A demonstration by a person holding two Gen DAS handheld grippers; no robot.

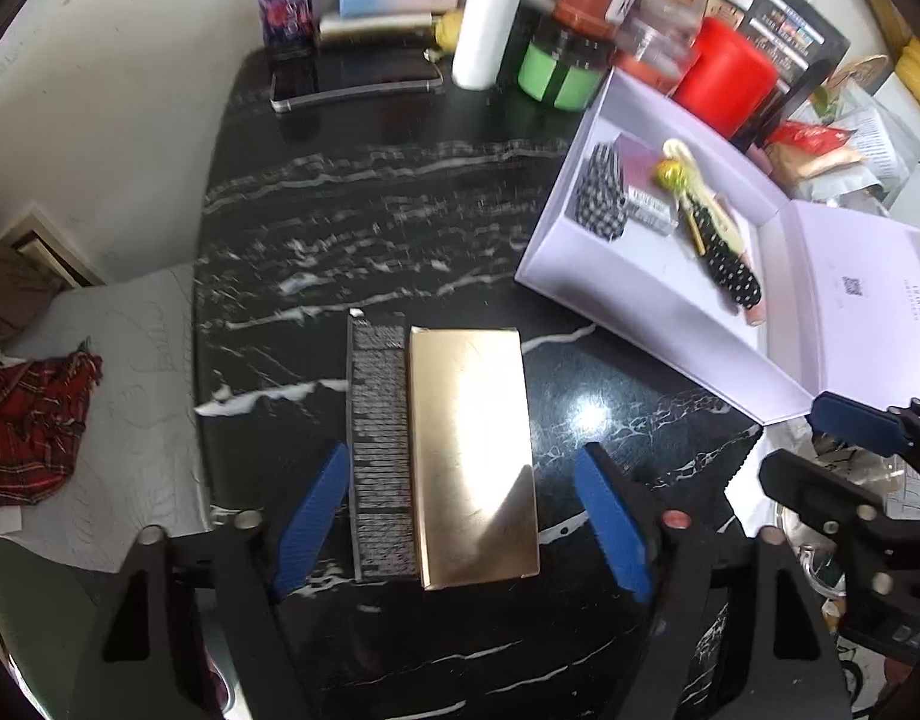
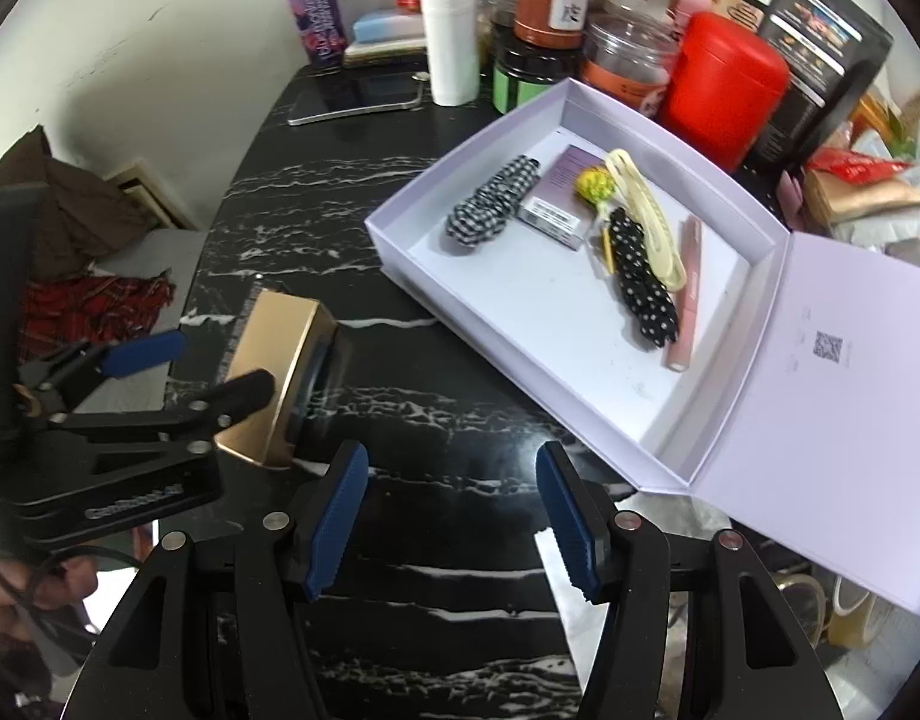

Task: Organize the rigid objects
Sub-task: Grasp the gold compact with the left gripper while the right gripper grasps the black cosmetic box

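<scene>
Left gripper (image 1: pixel 463 516) is pointed down over the gold box (image 1: pixel 475 456), blue pads spread to either side of it with gaps showing, nothing gripped. Box lies flat on the black marble table (image 1: pixel 363 222), near the open lavender tray box (image 2: pixel 580 324) but apart from it. Right gripper (image 2: pixel 450 525) sits about half open over bare tabletop, empty.
</scene>
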